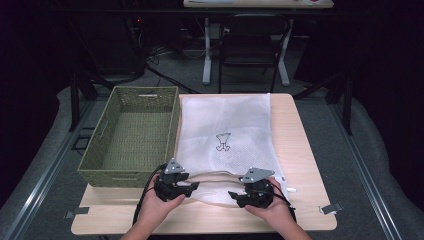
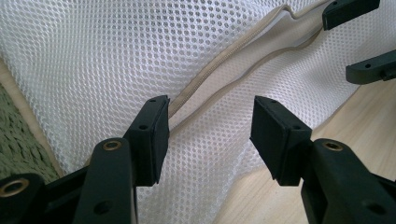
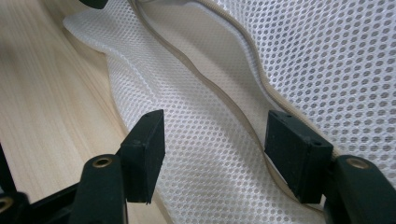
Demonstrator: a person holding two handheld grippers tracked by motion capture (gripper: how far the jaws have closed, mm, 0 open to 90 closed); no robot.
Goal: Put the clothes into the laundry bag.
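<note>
A white mesh laundry bag (image 1: 225,125) lies flat on the wooden table (image 1: 300,150), its beige zipper (image 1: 215,175) gaping along the near edge. My left gripper (image 1: 192,186) hovers at the zipper's left end. In the left gripper view its jaws (image 2: 210,126) stand apart over the mesh and the zipper (image 2: 219,65), pressing nothing. At the zipper's right end is my right gripper (image 1: 232,195). It is also open (image 3: 215,140), with mesh and the zipper (image 3: 224,98) lying between its pads. The right gripper's jaws (image 2: 359,37) show far off in the left gripper view.
A green woven basket (image 1: 125,177) stands empty on the table's left, touching the bag's left side. Small metal clips (image 1: 331,207) sit at the table's near corners. Behind the table stand a black chair (image 1: 250,45) and a desk's legs on the floor.
</note>
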